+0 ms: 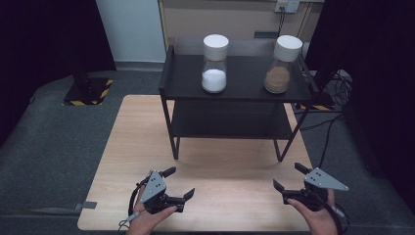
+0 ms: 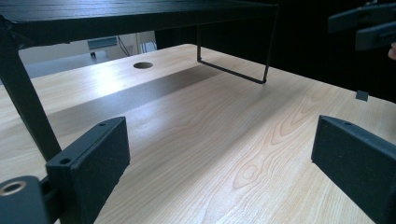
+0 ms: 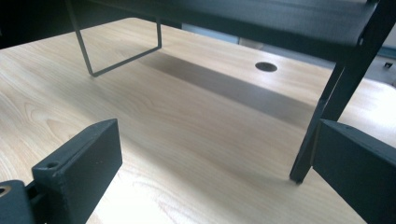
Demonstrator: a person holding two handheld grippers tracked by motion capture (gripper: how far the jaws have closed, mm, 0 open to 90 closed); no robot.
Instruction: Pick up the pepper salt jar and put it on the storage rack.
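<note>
Left gripper sits low over the near left part of the desk, held in a person's left hand, its two black jaws spread wide with nothing between them. From its own camera the jaws frame bare pale wood, with the far gripper's dark jaws poking in at the top right corner.

Moving right, a black two-tier shelf stands on the far half of the desk on thin metal legs. On its top board stand two clear jars with white lids, well apart. The left jar holds a white powder and the right jar holds a brown one. The lower board looks bare from above. A round cable hole is cut in the desk under the shelf.

At the near right, the right gripper is held in the right hand, jaws likewise parted and holding nothing. Its camera looks under the shelf, with one black shelf leg standing close by its right-hand jaw.
</note>
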